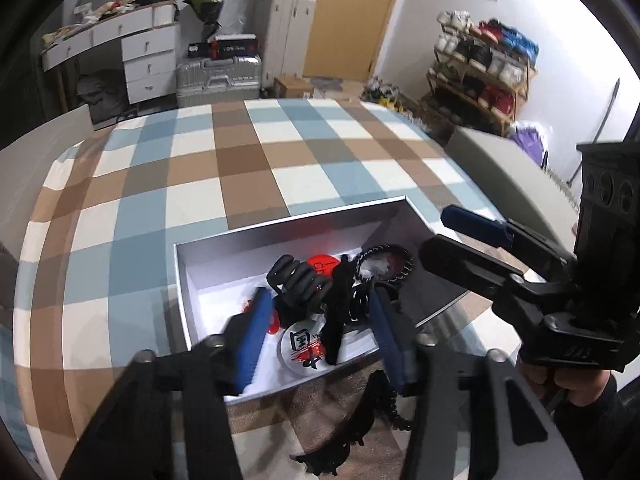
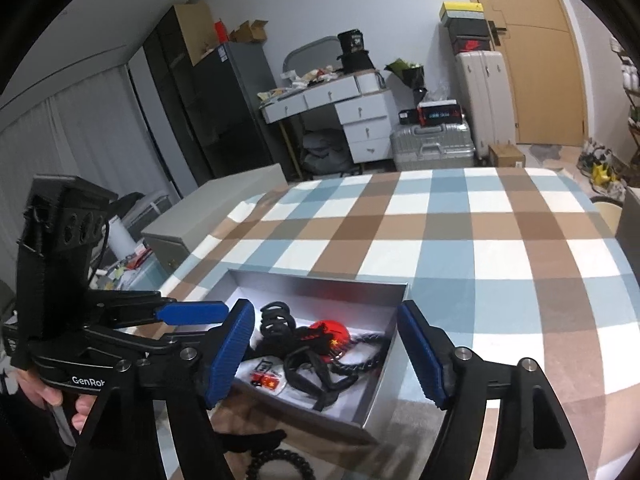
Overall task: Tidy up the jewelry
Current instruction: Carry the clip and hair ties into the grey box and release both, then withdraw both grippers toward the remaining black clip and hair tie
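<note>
An open silver box [image 1: 288,222] [image 2: 320,280] sits on the chequered tablecloth. It holds a black hair claw [image 1: 300,280] [image 2: 276,320], a red round badge [image 1: 320,264] [image 2: 332,328], a white round badge [image 1: 304,350], a black chain bracelet [image 1: 390,260] [image 2: 360,364] and a black strap [image 1: 336,320]. My left gripper [image 1: 320,340] [image 2: 208,324] hangs open over the box's near end, with the strap between its blue pads and not touching them. My right gripper [image 2: 326,354] [image 1: 448,240] stands open at the box's side with nothing gripped. A black beaded bracelet [image 1: 386,400] [image 2: 280,466] and a black clip [image 1: 340,440] lie on the cloth outside the box.
The tablecloth [image 1: 280,152] stretches far beyond the box. Grey boxes stand at the table's sides [image 1: 500,168] [image 2: 200,216]. A hand [image 1: 568,380] holds the right gripper's handle. Suitcases, a white desk and a shoe rack stand past the table's far edge.
</note>
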Available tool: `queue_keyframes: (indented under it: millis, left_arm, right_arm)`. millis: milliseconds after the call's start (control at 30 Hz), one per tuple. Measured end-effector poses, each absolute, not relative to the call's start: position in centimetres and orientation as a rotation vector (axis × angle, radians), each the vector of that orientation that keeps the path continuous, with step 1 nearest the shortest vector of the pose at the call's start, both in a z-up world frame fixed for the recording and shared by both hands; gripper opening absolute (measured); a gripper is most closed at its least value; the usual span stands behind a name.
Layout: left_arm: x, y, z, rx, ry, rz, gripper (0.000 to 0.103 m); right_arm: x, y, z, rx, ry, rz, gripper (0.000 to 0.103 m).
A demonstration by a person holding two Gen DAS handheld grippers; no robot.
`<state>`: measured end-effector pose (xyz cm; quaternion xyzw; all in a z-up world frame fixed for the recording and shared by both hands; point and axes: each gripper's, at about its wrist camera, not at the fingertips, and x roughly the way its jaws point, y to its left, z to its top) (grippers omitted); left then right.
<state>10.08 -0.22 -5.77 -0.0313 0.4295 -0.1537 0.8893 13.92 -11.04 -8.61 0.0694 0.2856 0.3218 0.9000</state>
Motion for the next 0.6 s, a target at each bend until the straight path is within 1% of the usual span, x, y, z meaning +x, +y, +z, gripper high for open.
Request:
queue_keyframes:
  millis: [400,533,600]
  left_arm:
    - [7.9,0.1,-4.1,-0.041,0.844,-0.275,0.05]
    - [7.1,0.2,-3.6,-0.044,0.825,-0.269,0.058]
    - [6.8,0.4,-3.4,-0.046,0.82,-0.258,0.058]
  right_arm:
    - [10.9,-11.9,-6.3,0.148,0.542,0.641,0.077]
    - [9.7,-11.9,-5.6,0.132,0.528,0.637,0.077]
    - [9.2,-11.8,-5.3,0.118,0.53,0.637,0.077]
